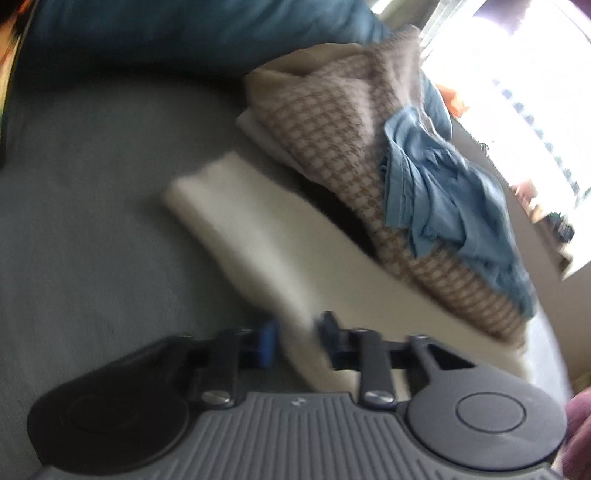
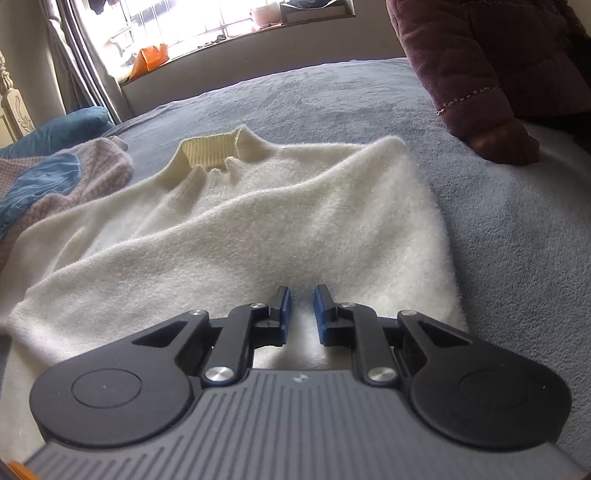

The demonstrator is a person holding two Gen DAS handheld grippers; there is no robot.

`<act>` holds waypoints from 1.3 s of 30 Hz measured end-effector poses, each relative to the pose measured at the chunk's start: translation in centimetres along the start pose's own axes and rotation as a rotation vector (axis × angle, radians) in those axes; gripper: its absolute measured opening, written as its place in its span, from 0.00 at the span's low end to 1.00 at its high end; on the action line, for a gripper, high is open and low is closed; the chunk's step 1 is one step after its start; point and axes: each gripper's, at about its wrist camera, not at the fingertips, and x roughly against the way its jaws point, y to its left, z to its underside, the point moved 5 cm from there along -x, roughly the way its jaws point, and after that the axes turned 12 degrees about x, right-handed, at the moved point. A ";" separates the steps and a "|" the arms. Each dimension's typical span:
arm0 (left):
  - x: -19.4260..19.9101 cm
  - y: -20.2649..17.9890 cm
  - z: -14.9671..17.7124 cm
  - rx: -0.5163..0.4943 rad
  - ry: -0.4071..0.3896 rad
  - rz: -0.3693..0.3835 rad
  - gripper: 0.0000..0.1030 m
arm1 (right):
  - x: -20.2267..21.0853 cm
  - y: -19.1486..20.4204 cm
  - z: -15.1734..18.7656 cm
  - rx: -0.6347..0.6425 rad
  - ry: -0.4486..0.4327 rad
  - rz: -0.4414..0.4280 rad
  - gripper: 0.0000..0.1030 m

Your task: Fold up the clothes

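White sweater [image 2: 236,229] hem between both grippers' jaws, left gripper [image 1: 295,336] seemingly clamped on it, right gripper [image 2: 302,308] slightly apart

Grey-blue bedspread [image 2: 498,236] filling most of right wrist view, running back to pale wall below window. Bright window [image 2: 207,18] glowing at top centre, overexposed, grille bars showing. Sill [image 2: 236,38] carrying clutter, orange bag [image 2: 149,59] sitting at left end. Grey curtain [image 2: 79,55] hanging upper left. Carved cream bedpost [image 2: 11,107] standing at left edge. Teal pillow [image 2: 62,131] lying beside it. Left wrist view blurring; daylight blowing out upper right.
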 end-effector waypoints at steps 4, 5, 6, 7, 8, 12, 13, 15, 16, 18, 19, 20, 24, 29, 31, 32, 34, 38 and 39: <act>3.5 -3.0 0.4 -0.126 -0.155 0.025 0.11 | 0.1 -0.3 0.0 -0.012 -0.006 -0.013 0.13; 4.9 -4.7 0.6 -0.173 -0.199 0.059 0.10 | 0.1 -0.3 0.0 -0.013 -0.007 -0.016 0.13; 6.7 -6.7 0.8 -0.229 -0.240 0.114 0.10 | 0.1 -0.4 0.0 -0.013 -0.008 -0.019 0.13; 8.6 -9.0 1.3 -0.299 -0.261 0.201 0.10 | 0.1 -0.4 0.1 -0.014 -0.009 -0.022 0.13; 10.4 -11.5 2.3 -0.387 -0.268 0.294 0.10 | 0.1 -0.5 0.1 -0.015 -0.012 -0.025 0.13; 16.9 -20.4 8.6 -0.679 -0.262 0.608 0.10 | 0.1 -0.7 0.2 -0.033 -0.021 -0.035 0.13; 17.7 -22.2 10.7 -0.732 -0.228 0.671 0.11 | 0.0 -0.7 0.2 -0.039 -0.023 -0.037 0.13; 18.3 -25.3 15.3 -0.837 -0.122 0.772 0.20 | 0.0 -0.8 0.2 -0.048 -0.027 -0.040 0.13; 18.0 -26.5 17.9 -0.893 -0.049 0.808 0.30 | 0.1 -0.8 0.2 -0.052 -0.029 -0.042 0.13; 16.3 -27.6 23.7 -1.010 0.096 0.811 0.84 | 0.2 -1.0 0.3 -0.069 -0.032 -0.049 0.13; 15.3 -27.3 26.2 -1.055 0.130 0.795 0.84 | 0.2 -1.1 0.3 -0.081 -0.032 -0.055 0.13; 14.5 -26.7 28.4 -1.097 0.158 0.778 0.83 | 0.2 -1.3 0.3 -0.095 -0.031 -0.062 0.13; 12.0 -23.5 31.9 -1.158 0.260 0.698 0.81 | 0.2 -1.9 0.3 -0.155 -0.030 -0.093 0.13; 10.3 -21.5 29.4 -1.139 0.217 0.604 0.81 | 0.7 -3.0 0.4 -0.285 -0.043 -0.162 0.15; 9.4 -21.0 28.2 -1.100 0.190 0.557 0.81 | 1.1 -3.7 0.3 -0.412 -0.064 -0.236 0.17; 8.9 -20.8 27.6 -1.081 0.176 0.533 0.81 | 1.2 -3.8 0.1 -0.463 -0.069 -0.276 0.18; 8.0 -20.4 26.4 -1.041 0.149 0.486 0.81 | 1.0 -3.6 -0.5 -0.534 -0.063 -0.336 0.26; 6.2 -19.5 24.1 -0.961 0.095 0.392 0.81 | -1.3 -1.5 -2.6 -0.431 0.028 -0.278 0.50; 5.8 -19.2 23.5 -0.941 0.082 0.369 0.81 | -2.2 -0.7 -3.0 -0.387 0.059 -0.266 0.55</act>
